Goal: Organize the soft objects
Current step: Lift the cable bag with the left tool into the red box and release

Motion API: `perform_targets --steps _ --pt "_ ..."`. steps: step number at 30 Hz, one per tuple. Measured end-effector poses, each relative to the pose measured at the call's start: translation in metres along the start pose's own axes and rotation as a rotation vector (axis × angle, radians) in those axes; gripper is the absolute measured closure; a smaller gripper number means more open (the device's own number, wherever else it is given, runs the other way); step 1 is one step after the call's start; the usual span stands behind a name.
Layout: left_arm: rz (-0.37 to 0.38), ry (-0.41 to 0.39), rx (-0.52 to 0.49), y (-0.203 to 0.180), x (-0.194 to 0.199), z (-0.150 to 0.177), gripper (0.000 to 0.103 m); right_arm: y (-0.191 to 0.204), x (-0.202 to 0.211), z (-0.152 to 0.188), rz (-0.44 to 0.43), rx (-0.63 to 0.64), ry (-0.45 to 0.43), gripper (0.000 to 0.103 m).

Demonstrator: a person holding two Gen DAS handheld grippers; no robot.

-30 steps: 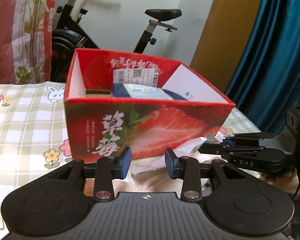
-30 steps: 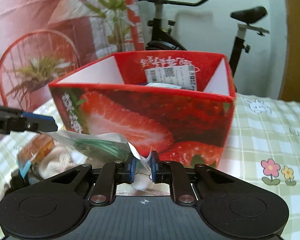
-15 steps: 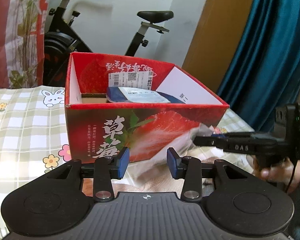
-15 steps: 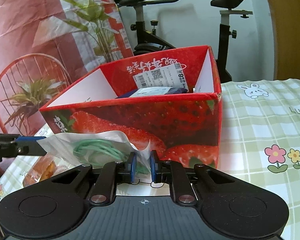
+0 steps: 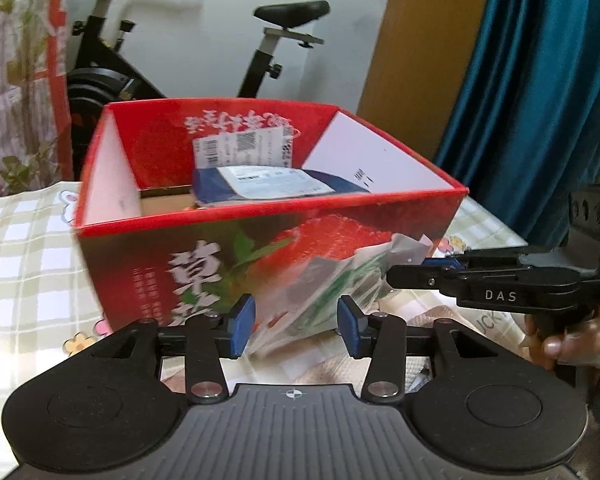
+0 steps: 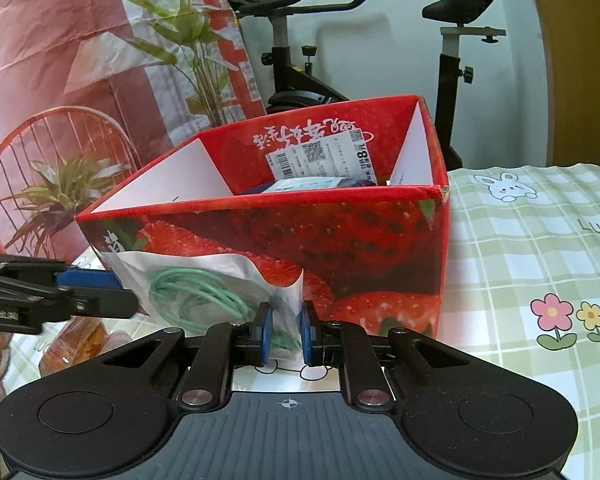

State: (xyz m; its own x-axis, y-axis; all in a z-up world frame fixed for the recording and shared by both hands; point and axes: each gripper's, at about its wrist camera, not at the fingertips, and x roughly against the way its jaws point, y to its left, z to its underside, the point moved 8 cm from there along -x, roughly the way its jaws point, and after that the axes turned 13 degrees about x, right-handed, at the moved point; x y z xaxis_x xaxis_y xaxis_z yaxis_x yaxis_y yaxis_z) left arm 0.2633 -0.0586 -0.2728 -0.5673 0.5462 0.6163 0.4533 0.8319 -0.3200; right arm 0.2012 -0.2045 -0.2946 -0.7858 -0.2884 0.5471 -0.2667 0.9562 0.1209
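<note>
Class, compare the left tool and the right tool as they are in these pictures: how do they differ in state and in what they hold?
The left tool stands open with a wide gap between its blue pads, while the right tool is nearly closed. The left tool grips nothing; the right tool pinches the clear plastic bag with the coiled green cable, lifted before the red strawberry-printed cardboard box. Both share black bodies and blue pads.

A clear pouch (image 6: 204, 280) of coiled green cord hangs off the tabletop in front of the red strawberry box (image 6: 340, 240), at its 7 o'clock corner. In the open box lies a blue packet (image 5: 268, 184) with a white label.
</note>
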Motion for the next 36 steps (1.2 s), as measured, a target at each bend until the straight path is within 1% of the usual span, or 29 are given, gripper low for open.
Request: perform_targets --steps 3,5,7,8,10,12,17,19,22,27,28,30,31,33,36 --pt "-0.009 0.020 -0.016 -0.004 -0.012 0.004 0.055 0.002 0.000 0.000 0.001 0.006 -0.002 0.089" --pt "-0.029 0.030 -0.020 -0.003 -0.019 0.008 0.058 0.002 -0.001 0.002 0.000 0.004 -0.002 0.087" --pt "-0.043 0.044 -0.009 0.000 -0.025 0.012 0.074 0.000 -0.002 0.004 0.014 -0.006 0.006 0.087" --pt "-0.039 0.047 -0.002 0.000 -0.026 0.013 0.076 -0.002 -0.003 0.005 0.014 -0.016 0.008 0.088" --pt "-0.044 0.037 0.000 0.001 -0.026 0.014 0.077 -0.005 -0.003 0.008 0.005 -0.040 0.004 0.089" --pt "-0.049 0.033 0.002 0.002 -0.026 0.014 0.078 -0.005 -0.003 0.008 0.005 -0.034 -0.002 0.089" --pt "-0.063 0.027 0.019 0.006 -0.024 0.015 0.078 0.000 -0.001 0.004 0.037 0.037 -0.016 0.083" --pt "-0.066 0.027 0.021 0.006 -0.024 0.016 0.078 0.003 -0.001 0.003 0.037 0.069 -0.020 0.082" --pt "-0.072 0.022 0.018 0.005 -0.025 0.014 0.078 0.007 -0.002 0.003 0.032 0.103 -0.017 0.081" --pt "-0.078 0.014 0.032 0.009 -0.027 0.012 0.078 0.012 -0.006 0.003 0.001 0.119 -0.017 0.080" --pt "-0.077 0.015 0.037 0.009 -0.027 0.011 0.079 0.012 -0.006 0.003 -0.006 0.119 -0.017 0.081" --pt "-0.078 0.015 0.045 0.010 -0.028 0.012 0.080 0.013 -0.007 0.002 -0.013 0.121 -0.019 0.087" --pt "-0.080 0.013 0.044 0.010 -0.028 0.012 0.080 0.013 -0.008 0.002 -0.011 0.121 -0.018 0.094" --pt "-0.080 0.013 0.044 0.010 -0.026 0.012 0.080 0.012 -0.007 0.002 -0.013 0.115 -0.019 0.095" --pt "-0.061 -0.002 0.056 0.009 -0.019 0.011 0.080 0.014 0.001 -0.001 -0.020 0.114 -0.049 0.096"
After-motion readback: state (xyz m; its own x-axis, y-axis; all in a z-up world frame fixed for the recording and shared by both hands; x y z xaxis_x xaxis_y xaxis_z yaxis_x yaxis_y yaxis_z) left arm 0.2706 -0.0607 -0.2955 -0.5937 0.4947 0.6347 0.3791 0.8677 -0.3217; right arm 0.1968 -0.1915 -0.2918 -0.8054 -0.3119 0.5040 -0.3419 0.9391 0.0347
